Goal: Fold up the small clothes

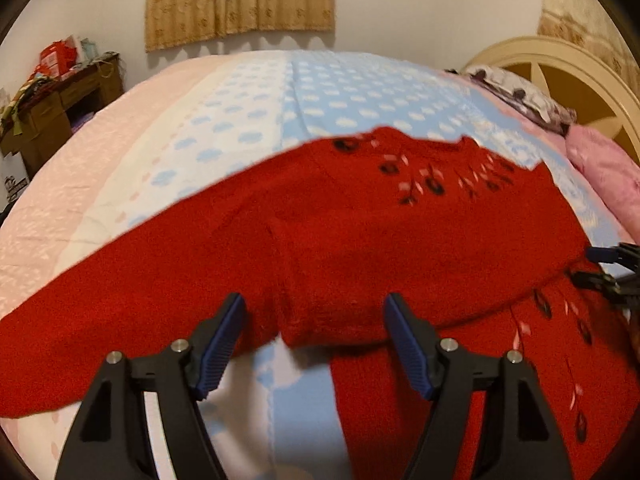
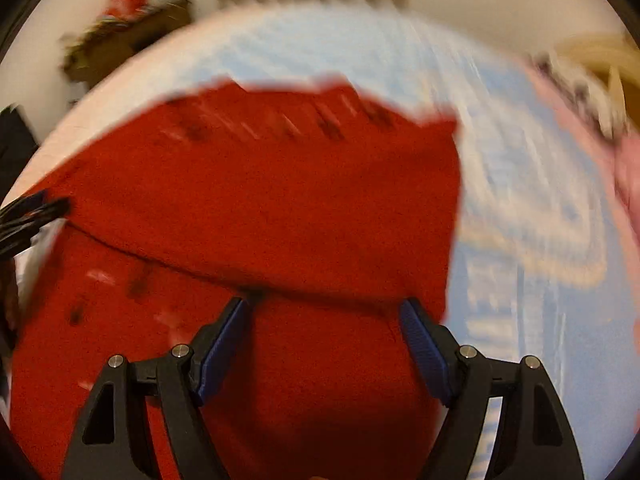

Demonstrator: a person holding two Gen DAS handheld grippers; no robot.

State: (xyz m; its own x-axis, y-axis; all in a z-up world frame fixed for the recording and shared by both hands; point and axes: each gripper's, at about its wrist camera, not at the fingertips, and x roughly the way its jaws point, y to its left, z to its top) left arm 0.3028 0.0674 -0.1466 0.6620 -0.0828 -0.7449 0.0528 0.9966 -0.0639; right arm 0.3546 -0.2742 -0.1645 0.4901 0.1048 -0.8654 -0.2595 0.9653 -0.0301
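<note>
On the bed, left wrist view: red sweater lies flat on the blue-and-white dotted cover, partly folded, a top layer doubled over the lower part. Its long axis runs left to right across the frame; one sleeve stretches to the left edge, the neckline with dark embroidered flowers sits at the far side, toward the curtain. Left gripper hangs over the near folded edge, jaws apart, nothing clamped; pads do not press the knit. Right gripper shows at the right edge beside the sweater; its state is unclear from here. Pink pillow and headboard far right, a cluttered desk far left.

Right wrist view, heavily blurred: sweater fills the centre and lower left, fold line crossing left to right just ahead of the fingertips, neckline far side, right edge of the cloth running away from the camera. Right gripper over the lower layer, jaws spread wide, holding nothing. Left gripper pokes in at the left edge, touching or just over the cloth, cannot tell which. Bed cover bare to the right.
</note>
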